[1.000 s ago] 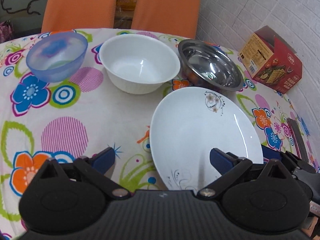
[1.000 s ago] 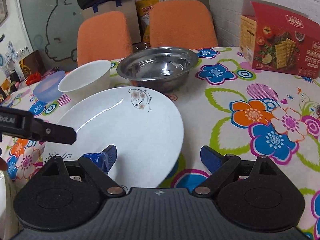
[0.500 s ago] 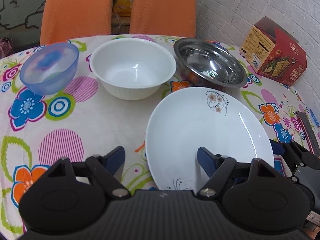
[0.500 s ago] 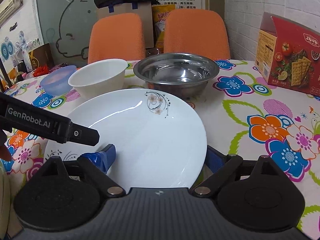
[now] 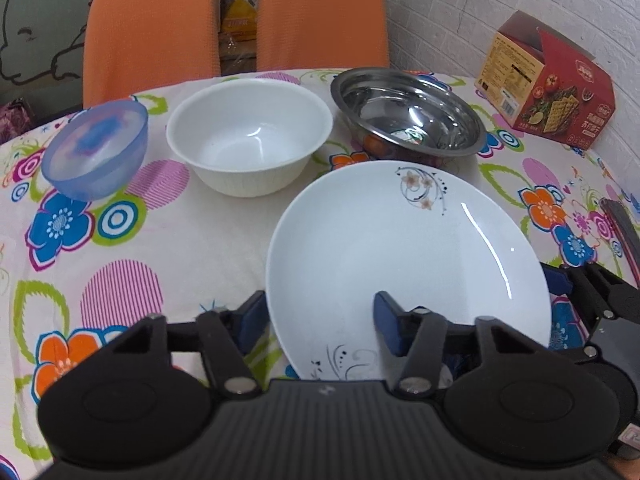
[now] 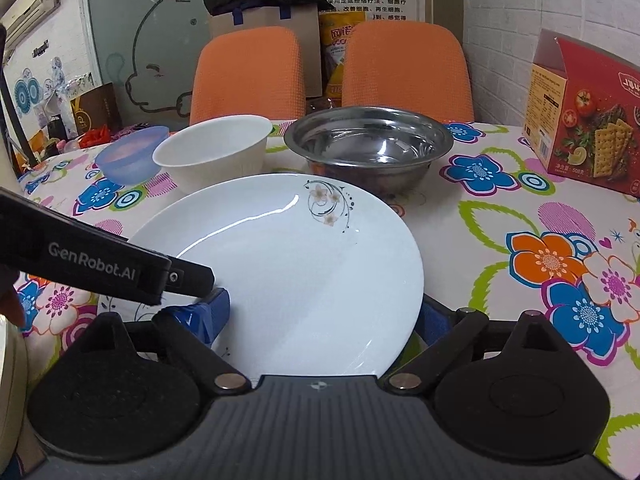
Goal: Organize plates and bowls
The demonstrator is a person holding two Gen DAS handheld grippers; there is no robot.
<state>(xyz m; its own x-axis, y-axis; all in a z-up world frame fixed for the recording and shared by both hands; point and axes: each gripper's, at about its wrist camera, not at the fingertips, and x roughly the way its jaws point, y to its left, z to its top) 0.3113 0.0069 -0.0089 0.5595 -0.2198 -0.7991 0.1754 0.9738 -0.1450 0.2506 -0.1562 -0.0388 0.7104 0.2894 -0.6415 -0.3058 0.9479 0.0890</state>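
A white plate (image 5: pixel 404 248) with a small flower print lies on the floral tablecloth, close in front of both grippers. My left gripper (image 5: pixel 320 316) straddles its near-left rim, one finger outside the edge and one over the plate, jaws narrowed but apart. My right gripper (image 6: pixel 322 316) is wide open at the plate's (image 6: pixel 288 272) near side, its left fingertip on top and its right one tucked under the rim. Behind the plate stand a white bowl (image 5: pixel 248 136), a steel bowl (image 5: pixel 408 112) and a blue translucent bowl (image 5: pixel 96 148).
A red cracker box (image 5: pixel 548 84) stands at the right by the brick wall. Two orange chairs (image 5: pixel 152 28) are behind the table. A black bar marked GenRobot.AI (image 6: pixel 100 264), part of the left gripper, crosses the right wrist view.
The left gripper's fingers have drawn much closer together around the plate's rim. Both grippers have moved in; the right one's right finger now sits under the plate's edge.
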